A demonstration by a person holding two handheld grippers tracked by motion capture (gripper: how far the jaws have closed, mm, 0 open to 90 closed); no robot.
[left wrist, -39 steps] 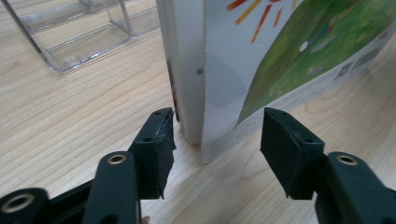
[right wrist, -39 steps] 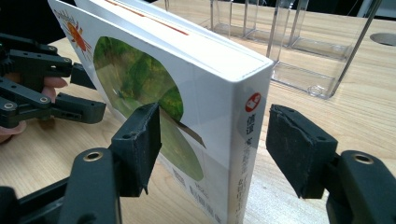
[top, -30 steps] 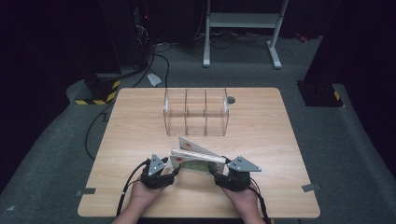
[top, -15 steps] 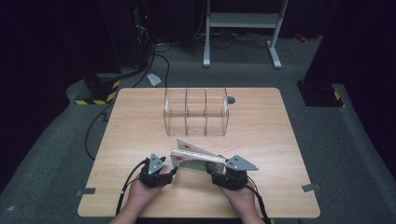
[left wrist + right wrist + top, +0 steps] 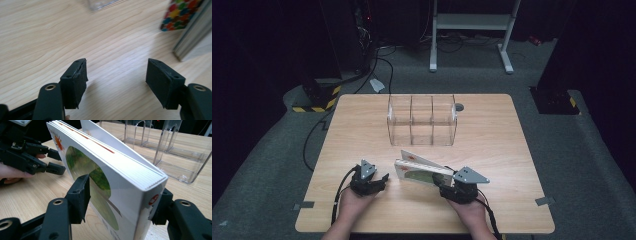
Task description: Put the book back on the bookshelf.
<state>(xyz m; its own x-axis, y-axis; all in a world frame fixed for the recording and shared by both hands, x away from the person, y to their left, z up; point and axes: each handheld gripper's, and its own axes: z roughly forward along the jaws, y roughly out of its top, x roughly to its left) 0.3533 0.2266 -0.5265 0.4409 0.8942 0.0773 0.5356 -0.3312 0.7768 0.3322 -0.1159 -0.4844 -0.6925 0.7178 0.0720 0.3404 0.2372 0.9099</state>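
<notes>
A thick white picture book point(image 5: 419, 170) with a green oval on its cover stands on edge on the wooden table point(image 5: 492, 130), one cover splayed a little outward. My right gripper point(image 5: 440, 181) is shut on the book point(image 5: 105, 165) near the spine end; its jaws have just been closing, one pad on the cover and the other at the spine. Left of the book, my left gripper point(image 5: 383, 179) is open and apart from it. Its jaws point(image 5: 116, 80) have just been opening with nothing between them, and the book's corner point(image 5: 192, 35) lies to the upper right.
A clear acrylic organizer point(image 5: 422, 120) with three compartments stands at the table's far middle, seen close behind the book point(image 5: 170, 147). A small dark round spot point(image 5: 459, 106) sits beside it. A hand holding the left gripper point(image 5: 53, 161) shows at the left.
My left gripper has drawn away to the left from the book's end, leaving a gap. The right gripper and the book have stayed in place.
</notes>
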